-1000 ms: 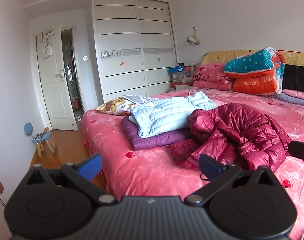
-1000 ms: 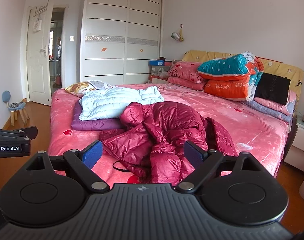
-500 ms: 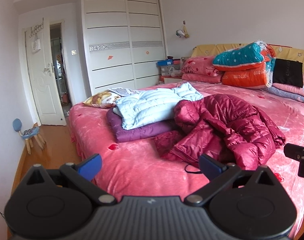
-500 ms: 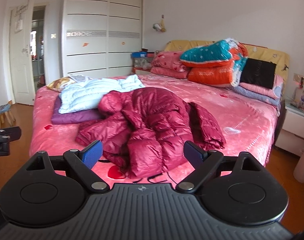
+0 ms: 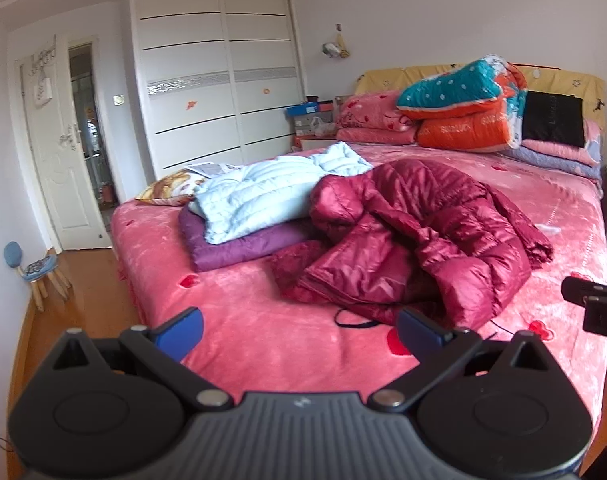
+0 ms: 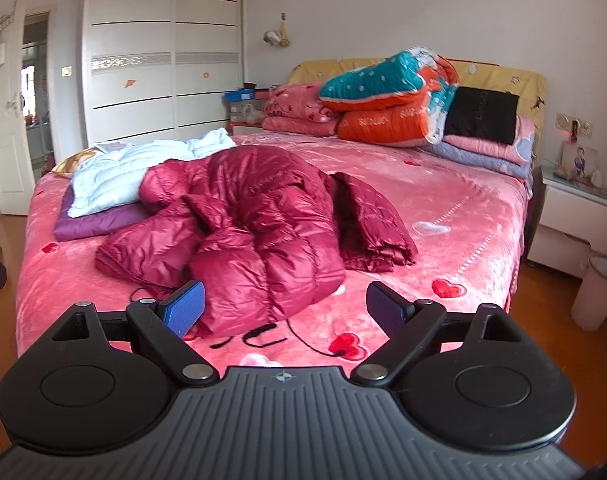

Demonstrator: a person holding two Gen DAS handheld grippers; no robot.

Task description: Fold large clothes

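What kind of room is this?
A bedroom, most likely: a big bed with a pink heart-patterned blanket, folded quilts stacked at its yellow headboard, and a tall white sliding-door wardrobe.

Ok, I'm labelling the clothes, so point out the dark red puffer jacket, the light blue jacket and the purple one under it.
dark red puffer jacket (image 6: pixel 255 216), right wrist view, middle of the crumpled body.
light blue jacket (image 5: pixel 259 200), left wrist view, quilted centre.
purple jacket (image 5: pixel 239 246), left wrist view, exposed front edge.

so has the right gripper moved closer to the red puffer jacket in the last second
Yes. In the right wrist view the right gripper has advanced toward the bed: the red puffer jacket now looms larger, its hem reaching the left fingers.
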